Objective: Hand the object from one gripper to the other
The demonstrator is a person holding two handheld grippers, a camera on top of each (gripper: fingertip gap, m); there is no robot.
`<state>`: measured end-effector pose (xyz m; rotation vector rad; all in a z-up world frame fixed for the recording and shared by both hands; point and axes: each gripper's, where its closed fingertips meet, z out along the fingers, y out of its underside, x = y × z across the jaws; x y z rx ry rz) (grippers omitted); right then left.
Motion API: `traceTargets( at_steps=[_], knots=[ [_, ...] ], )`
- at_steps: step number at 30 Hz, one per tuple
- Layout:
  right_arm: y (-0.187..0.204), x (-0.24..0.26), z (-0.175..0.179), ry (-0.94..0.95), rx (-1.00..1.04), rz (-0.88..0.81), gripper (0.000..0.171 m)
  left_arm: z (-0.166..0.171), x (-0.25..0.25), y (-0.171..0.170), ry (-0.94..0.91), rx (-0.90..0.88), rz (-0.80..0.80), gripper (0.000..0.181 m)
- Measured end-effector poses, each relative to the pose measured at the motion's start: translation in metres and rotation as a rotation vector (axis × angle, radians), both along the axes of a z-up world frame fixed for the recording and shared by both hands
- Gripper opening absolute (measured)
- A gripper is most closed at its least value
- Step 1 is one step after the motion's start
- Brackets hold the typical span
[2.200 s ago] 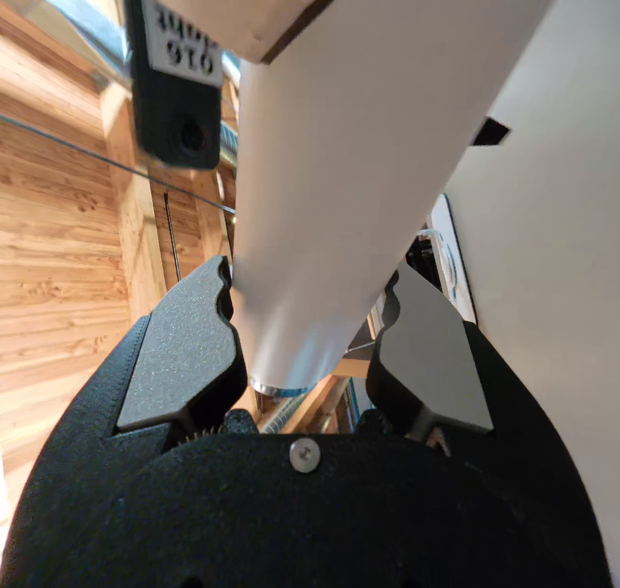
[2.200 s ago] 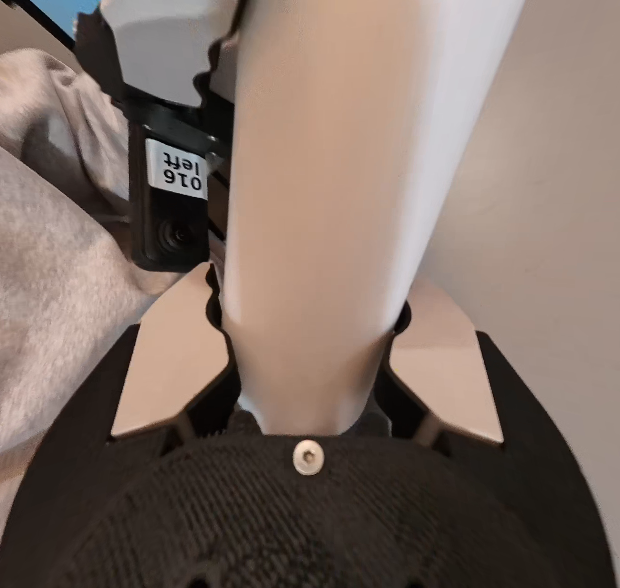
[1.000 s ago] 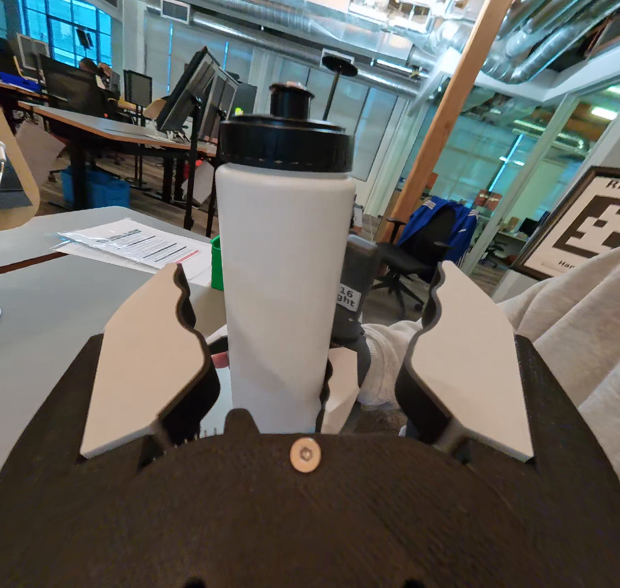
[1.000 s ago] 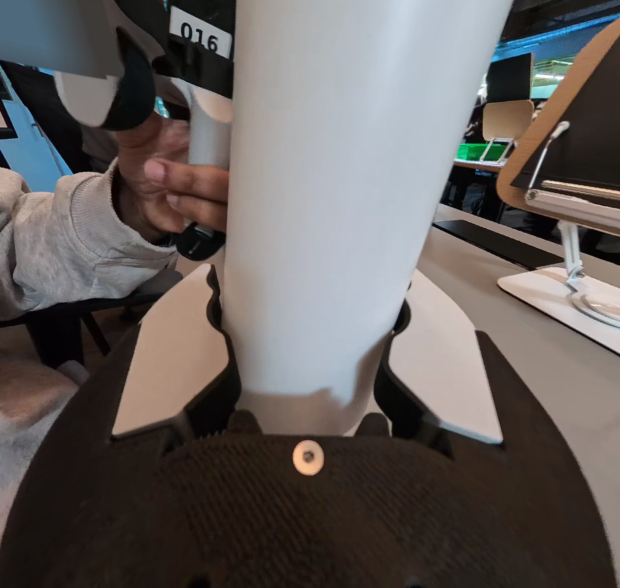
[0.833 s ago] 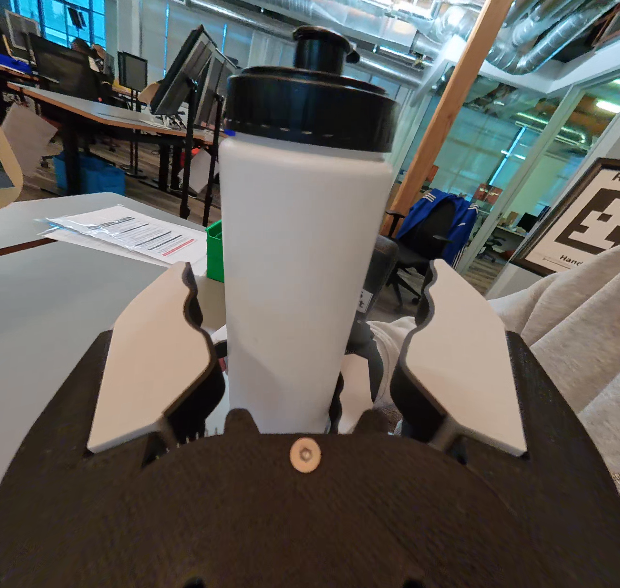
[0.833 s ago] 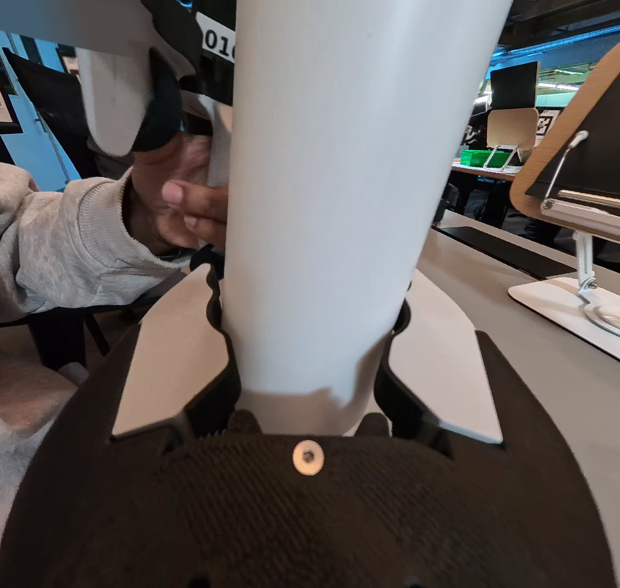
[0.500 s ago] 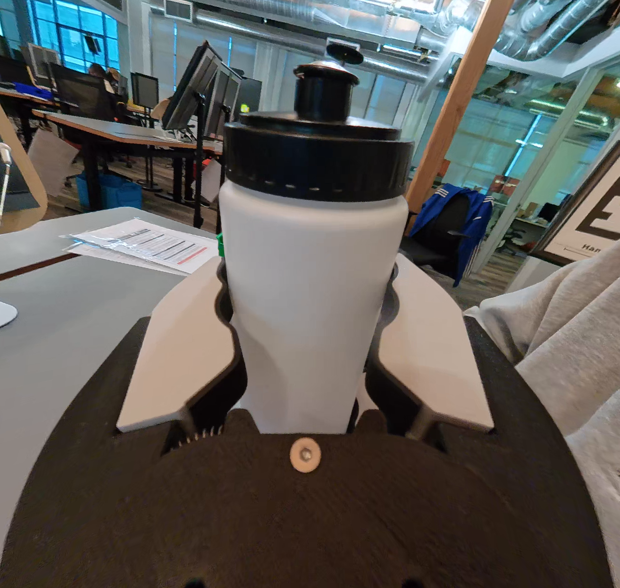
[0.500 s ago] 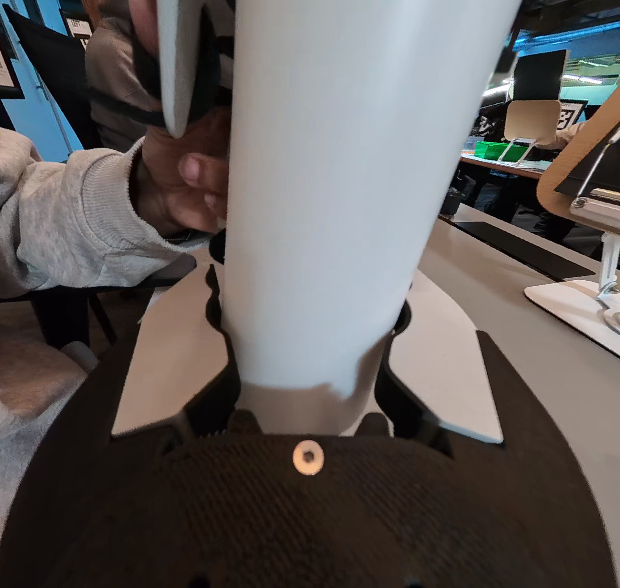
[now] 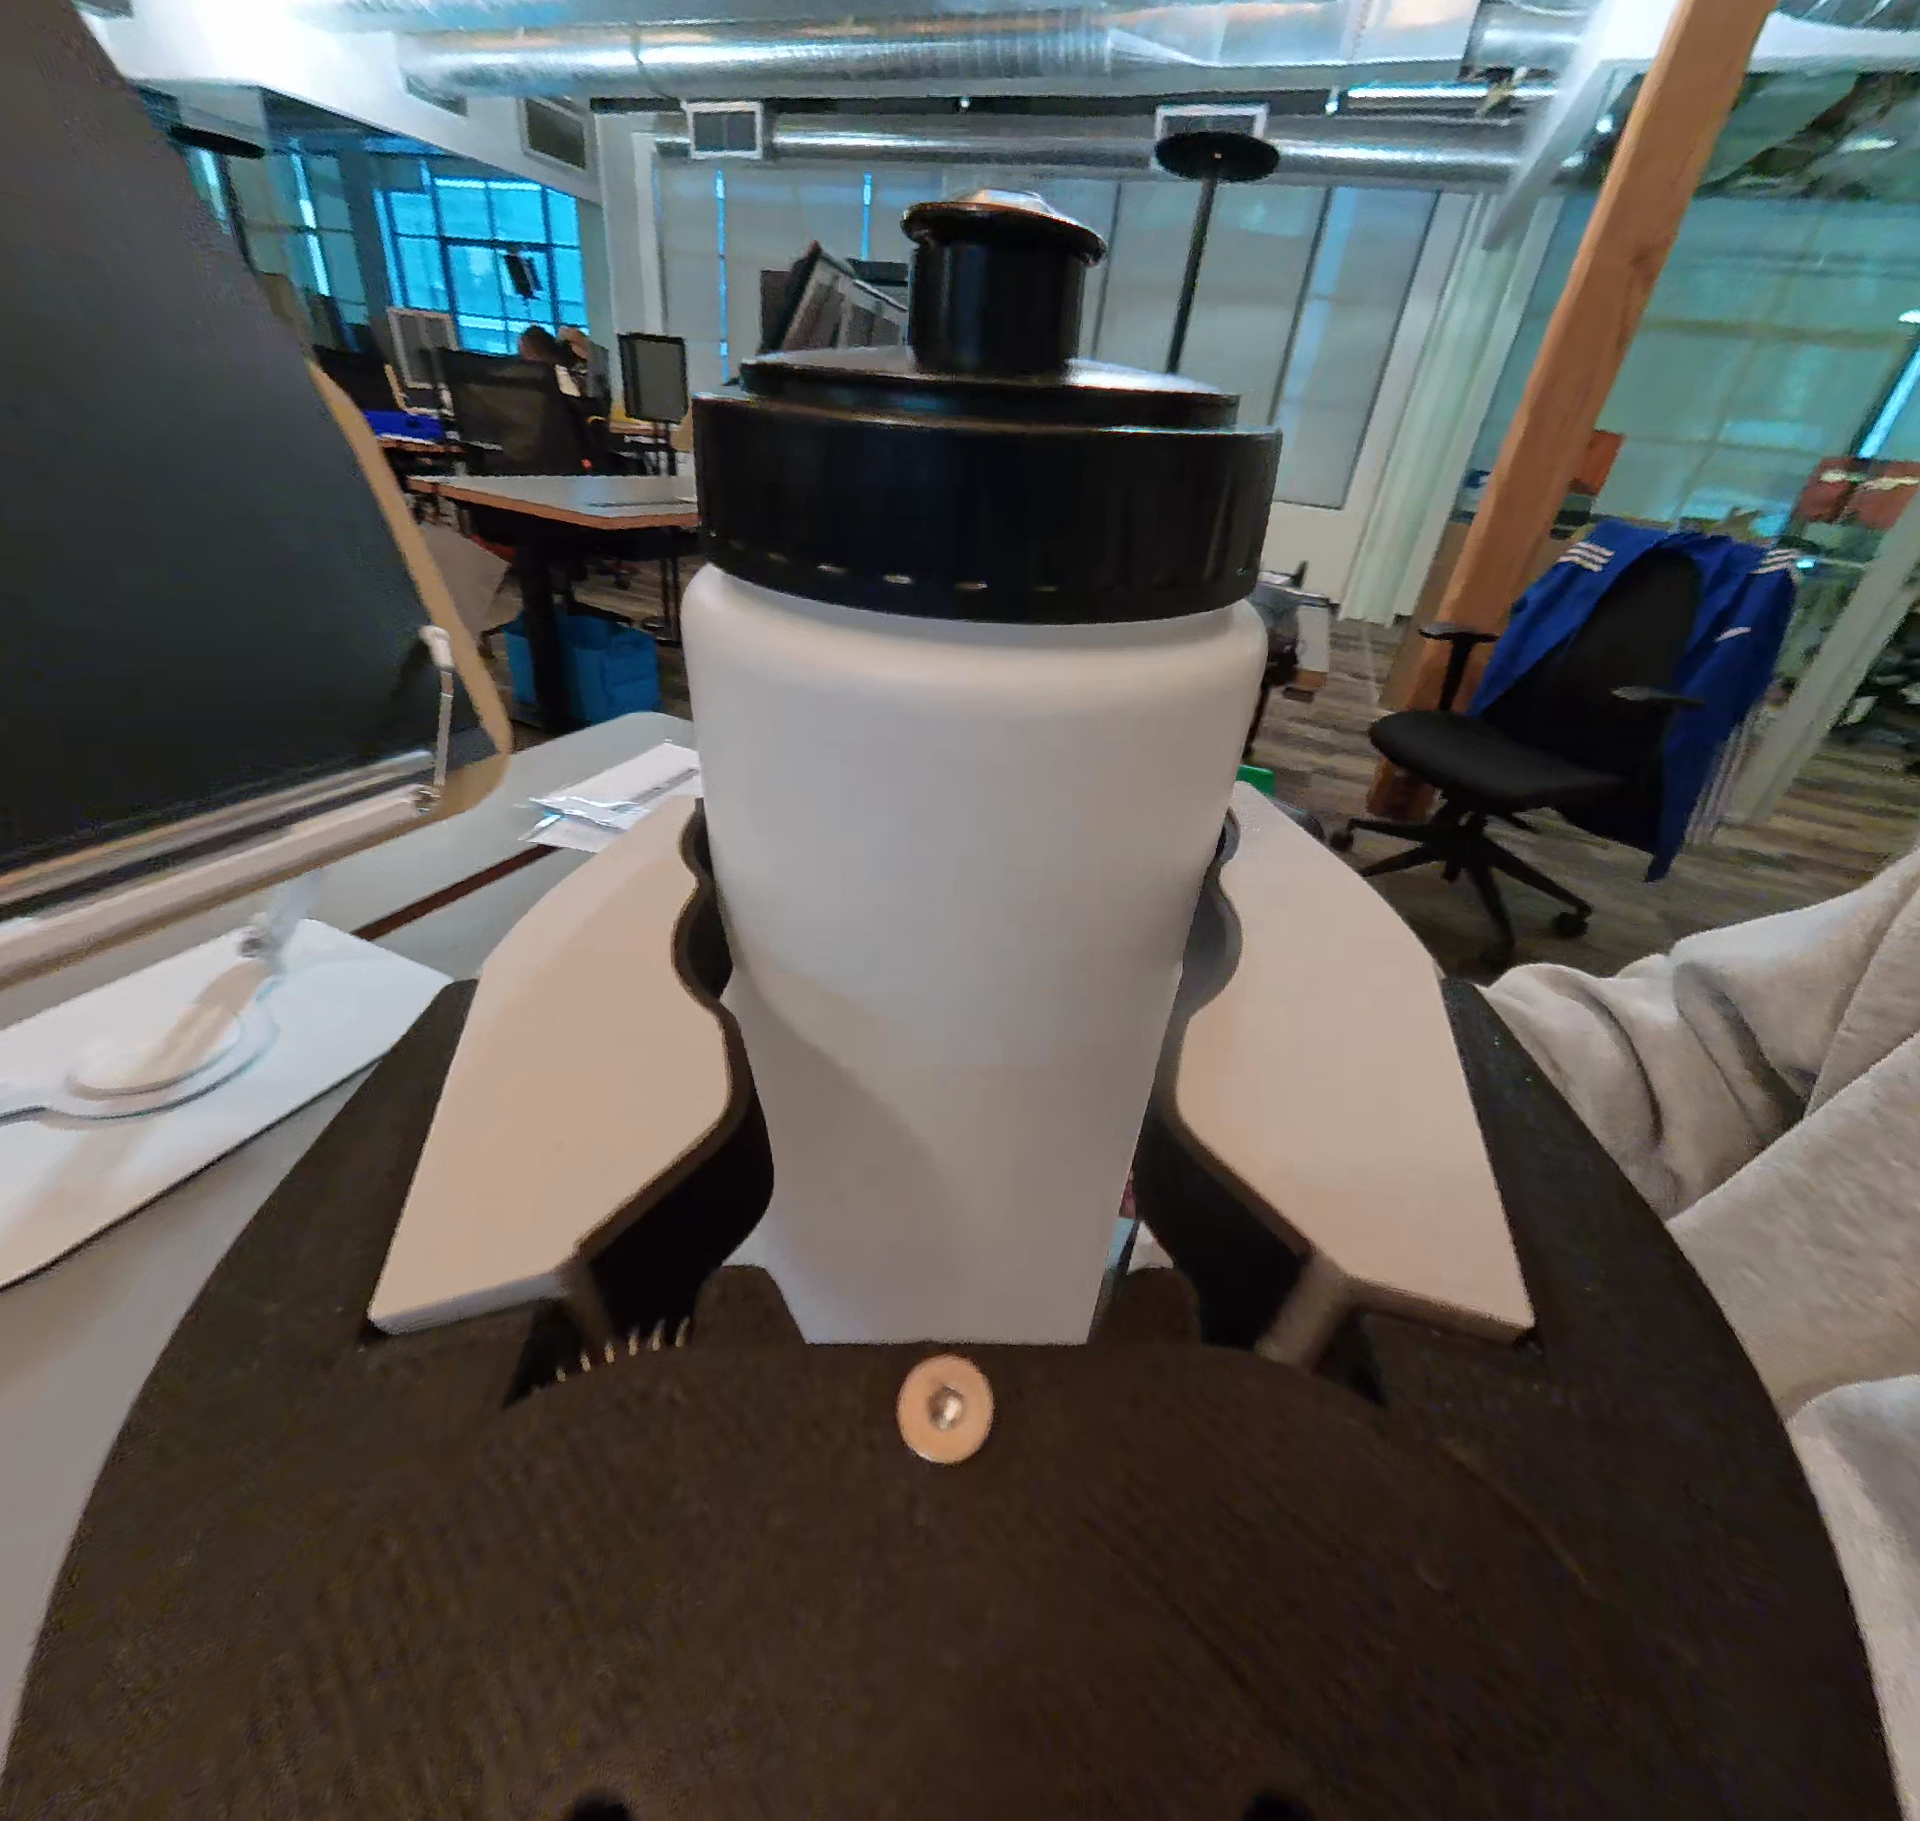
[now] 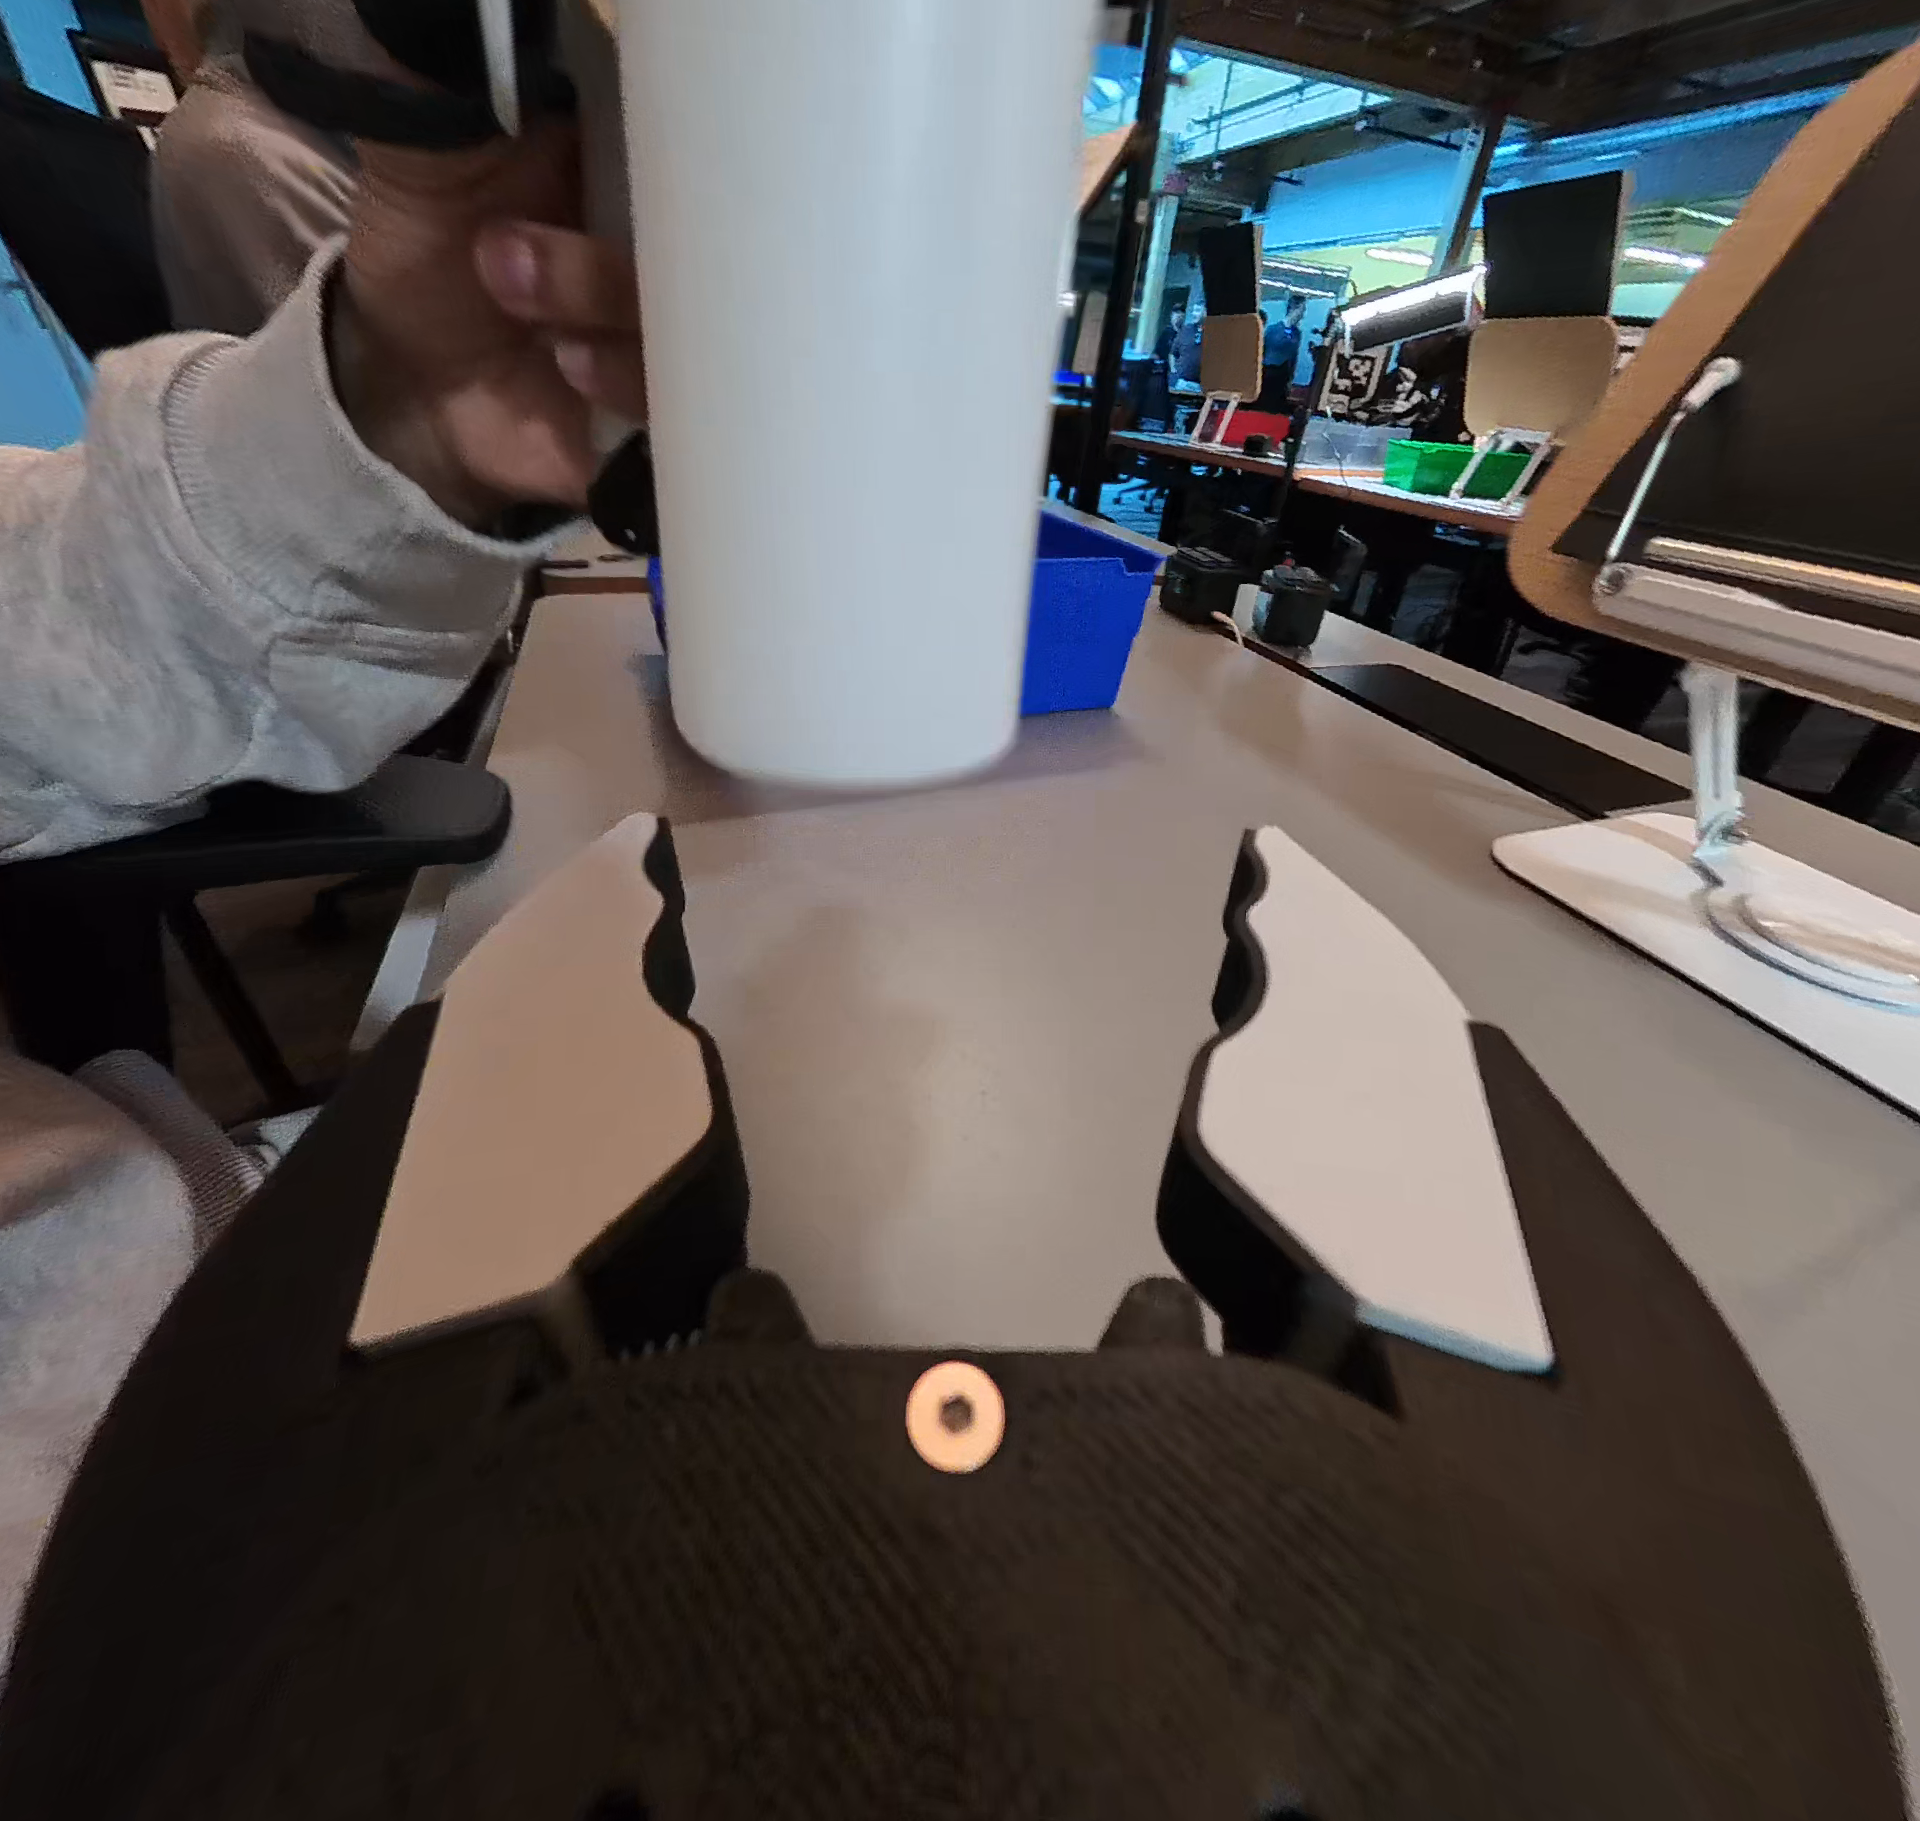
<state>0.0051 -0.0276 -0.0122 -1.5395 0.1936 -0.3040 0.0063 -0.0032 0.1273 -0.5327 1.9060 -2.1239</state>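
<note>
- The bottle [image 9: 971, 898] has a smooth white body, slightly narrower toward the base, and a black ribbed cap [image 9: 985, 498] with a black spout on top.
- It stands upright between the fingers of the left gripper [image 9: 961, 841], which are clenched on its lower body from both sides.
- In the right wrist view its base [image 10: 842, 732] hangs above the grey table [image 10: 1351, 836], in front of a blue bin [image 10: 1081, 618].
- The right gripper [image 10: 956, 857] is released and empty, just below the base.
</note>
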Motion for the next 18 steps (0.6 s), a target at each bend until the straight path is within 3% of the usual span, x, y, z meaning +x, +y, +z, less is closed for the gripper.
traceTargets(
  at_steps=[8, 18],
  knots=[
    [-0.008, 0.010, -0.008, 0.020, -0.019, -0.031, 0.097, 0.016, 0.005, 0.030, -0.022, 0.039, 0.053, 0.089],
    [-0.009, 0.007, -0.003, 0.021, 0.009, -0.016, 0.098, 0.007, 0.004, 0.022, 0.016, 0.044, 0.015, 0.089]
  ],
)
